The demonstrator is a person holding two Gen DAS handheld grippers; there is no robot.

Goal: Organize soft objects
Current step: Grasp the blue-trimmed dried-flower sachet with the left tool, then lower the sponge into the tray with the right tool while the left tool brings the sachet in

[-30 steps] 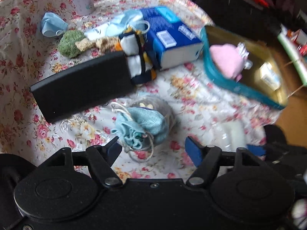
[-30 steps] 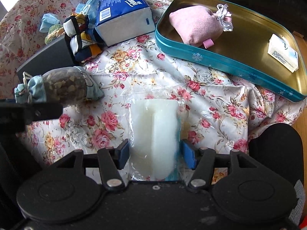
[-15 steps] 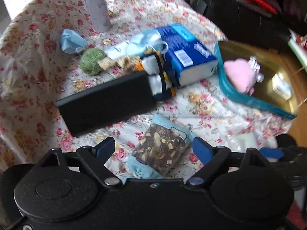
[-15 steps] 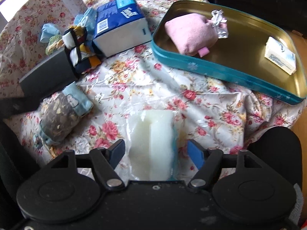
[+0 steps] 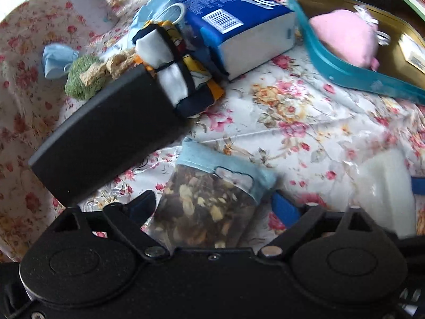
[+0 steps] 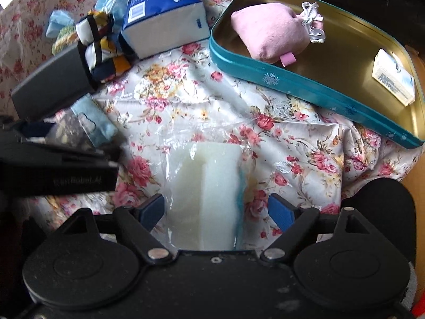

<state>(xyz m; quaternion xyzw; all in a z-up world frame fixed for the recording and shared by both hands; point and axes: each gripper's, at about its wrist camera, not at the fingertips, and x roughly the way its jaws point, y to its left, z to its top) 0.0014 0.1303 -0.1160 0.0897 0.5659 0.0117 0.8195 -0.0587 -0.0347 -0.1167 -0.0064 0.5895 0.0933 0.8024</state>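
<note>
Left wrist view first: the left hand-held gripper point(image 5: 213, 208) has its jaws spread, with the sachet point(image 5: 209, 199) of dried bits lying between them on the floral cloth point(image 5: 292, 122), blue fabric end pointing away. Can't really tell if the pads touch it, looks like a gap on both sides. Just past it to the left there's a black case point(image 5: 106, 141), and leaning against its far end a folded cloth bundle point(image 5: 180, 79). Behind that a green fuzzy ball point(image 5: 82, 77) and a blue tissue pack point(image 5: 239, 26).

Right wrist view: the right hand-held gripper point(image 6: 216, 210) is also wide apart, straddling a wrapped sponge point(image 6: 209, 194) that sits flat on the cloth, not clamped. Off to the left the left gripper's body covers part of the sachet. Further back on the right the teal tin point(image 6: 305, 85) sits open with a pink pouch point(image 6: 268, 34) inside near its far left corner and a small white box point(image 6: 393, 79) well apart at the other end
</note>
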